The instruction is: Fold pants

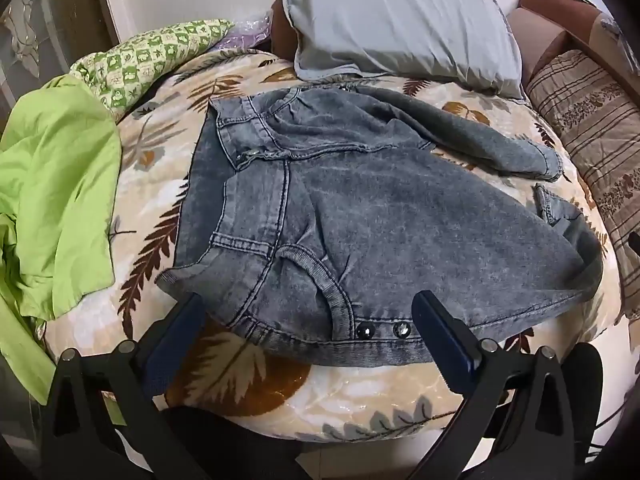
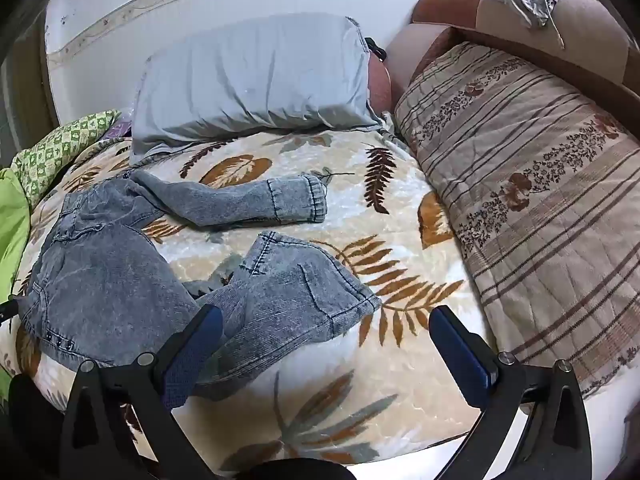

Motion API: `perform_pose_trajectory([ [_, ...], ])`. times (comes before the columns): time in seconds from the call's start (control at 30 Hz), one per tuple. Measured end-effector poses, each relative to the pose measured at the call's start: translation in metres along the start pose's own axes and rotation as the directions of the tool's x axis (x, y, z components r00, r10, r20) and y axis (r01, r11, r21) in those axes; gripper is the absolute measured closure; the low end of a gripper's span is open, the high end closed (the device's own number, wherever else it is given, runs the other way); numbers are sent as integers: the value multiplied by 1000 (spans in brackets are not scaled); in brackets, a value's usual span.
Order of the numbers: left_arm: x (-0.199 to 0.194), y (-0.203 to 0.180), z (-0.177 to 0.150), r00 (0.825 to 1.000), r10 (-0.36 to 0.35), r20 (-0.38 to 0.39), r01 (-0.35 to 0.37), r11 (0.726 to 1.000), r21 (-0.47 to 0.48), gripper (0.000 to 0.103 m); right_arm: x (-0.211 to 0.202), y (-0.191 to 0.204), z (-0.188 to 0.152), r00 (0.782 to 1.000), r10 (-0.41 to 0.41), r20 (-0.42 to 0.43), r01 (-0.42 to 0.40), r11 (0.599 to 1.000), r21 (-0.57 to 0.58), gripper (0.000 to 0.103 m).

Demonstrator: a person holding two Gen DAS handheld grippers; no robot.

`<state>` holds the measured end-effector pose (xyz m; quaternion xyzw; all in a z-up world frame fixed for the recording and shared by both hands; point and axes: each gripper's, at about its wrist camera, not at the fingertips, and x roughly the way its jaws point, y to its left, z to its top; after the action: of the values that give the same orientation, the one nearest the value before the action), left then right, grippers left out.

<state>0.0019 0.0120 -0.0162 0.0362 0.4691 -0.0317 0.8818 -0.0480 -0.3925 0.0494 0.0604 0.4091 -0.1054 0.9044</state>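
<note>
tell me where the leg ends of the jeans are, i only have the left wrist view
Observer: In the right wrist view the far leg ends in a cuff lying flat on the blanket, just short of the blue pillow.
Operator: and the near leg
Observer: Its hem lies spread in front of the right gripper, whose jaws stand open.
Operator: is that gripper touching it
Observer: Its left finger overlaps the leg in the picture; I cannot tell whether they touch.
Operator: do the legs overlap
Observer: No, a strip of blanket shows between them.
</note>
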Motion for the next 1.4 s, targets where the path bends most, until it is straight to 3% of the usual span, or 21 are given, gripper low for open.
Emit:
perform_pose_trajectory([
  [0.37, 1, 1, -2, 1000, 25, 0, -25, 999, 23, 0, 10, 12, -7, 999, 16, -31, -17, 998, -55, 0],
  [0.9, 5, -9, -6, 999, -23, -40, 28, 990, 140, 0, 16, 25, -4, 996, 58, -68, -66, 990, -122, 0],
  [1.4, 11, -17, -6, 998, -15, -56, 23, 989, 143, 0, 18, 26, -4, 995, 67, -73, -75, 990, -118, 0],
])
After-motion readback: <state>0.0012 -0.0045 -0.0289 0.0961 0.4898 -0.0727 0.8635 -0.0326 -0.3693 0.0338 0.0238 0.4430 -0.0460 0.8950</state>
